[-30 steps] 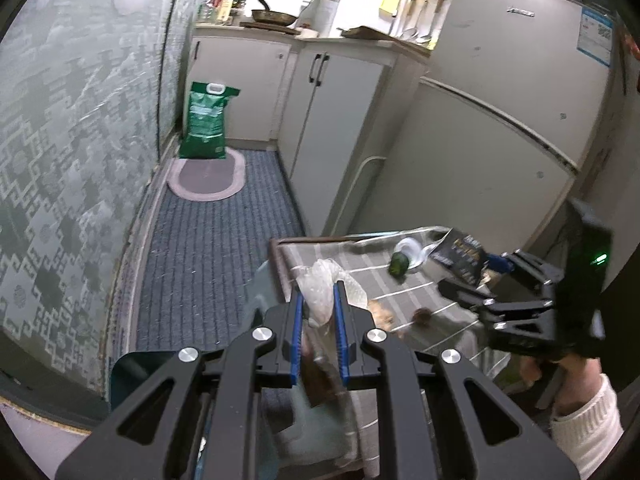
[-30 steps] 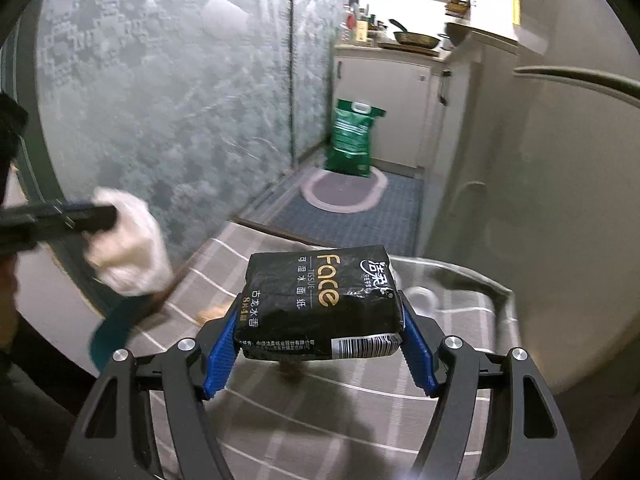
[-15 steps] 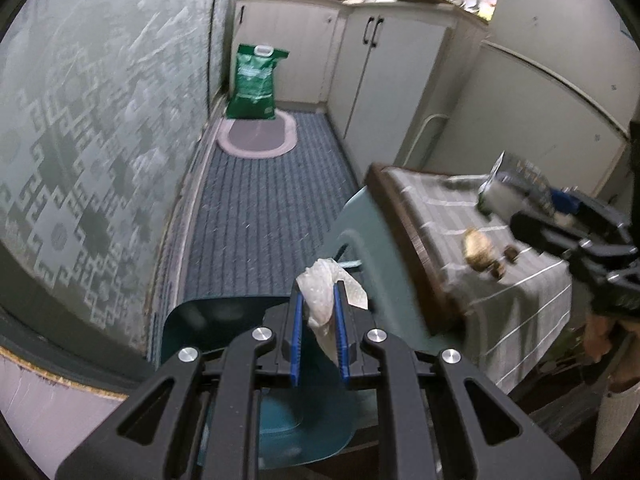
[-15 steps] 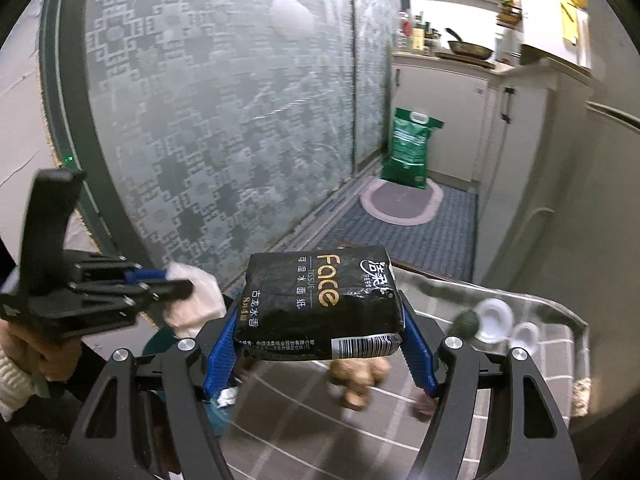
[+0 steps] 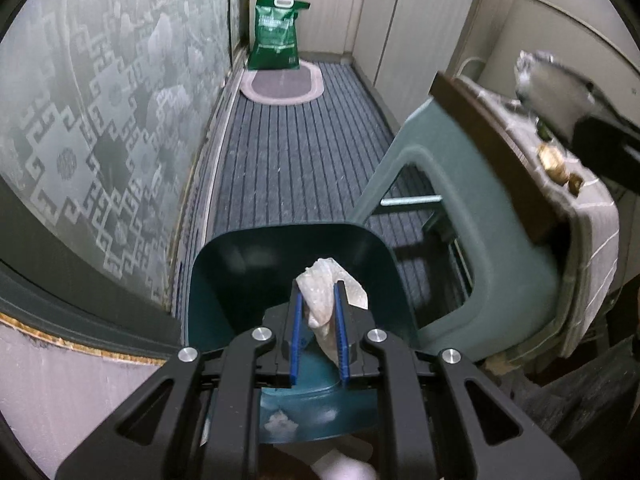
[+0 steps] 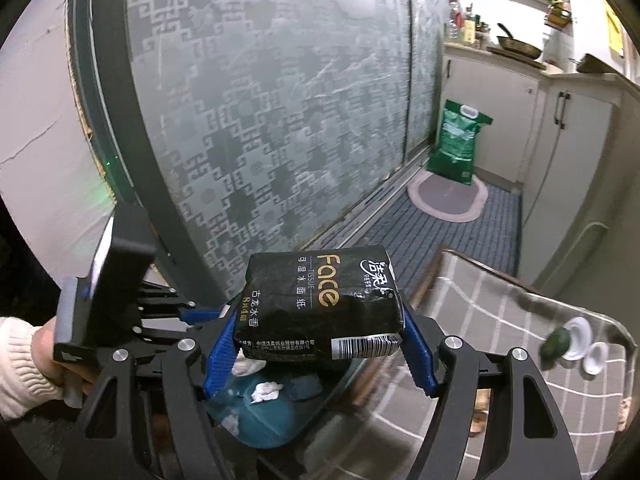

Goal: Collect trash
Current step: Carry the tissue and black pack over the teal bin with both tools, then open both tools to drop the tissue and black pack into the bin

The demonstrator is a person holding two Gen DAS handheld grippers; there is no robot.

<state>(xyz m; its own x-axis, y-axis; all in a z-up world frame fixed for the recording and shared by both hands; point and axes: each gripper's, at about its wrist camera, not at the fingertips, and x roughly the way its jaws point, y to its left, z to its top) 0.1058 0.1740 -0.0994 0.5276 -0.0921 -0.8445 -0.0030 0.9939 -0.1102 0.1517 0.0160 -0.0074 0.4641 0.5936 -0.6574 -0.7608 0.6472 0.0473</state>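
My left gripper (image 5: 317, 296) is shut on a crumpled clear plastic wrapper (image 5: 326, 294) and hangs over the open teal trash bin (image 5: 224, 280). White scraps (image 5: 282, 426) lie at the bin's bottom. My right gripper (image 6: 320, 316) is shut on a black tissue pack (image 6: 320, 304) with gold lettering, held above the bin (image 6: 260, 416) beside the table edge. The left gripper's body (image 6: 116, 292) and the hand holding it (image 6: 24, 364) show at the left of the right wrist view. In the left wrist view the tissue pack (image 5: 548, 84) appears blurred at the upper right.
A teal stool (image 5: 480, 216) stands between the bin and the cloth-covered table (image 6: 520, 320). Nut shells (image 5: 554, 162), a green fruit (image 6: 554, 346) and white caps (image 6: 580, 332) lie on the table. A frosted glass door (image 6: 260, 120), a green bag (image 5: 278, 34) and cabinets (image 5: 420, 20) line the carpeted corridor.
My left gripper moved off the table and down over the bin with the wrapper. My right gripper swung left with the tissue pack, from above the table to beside the bin.
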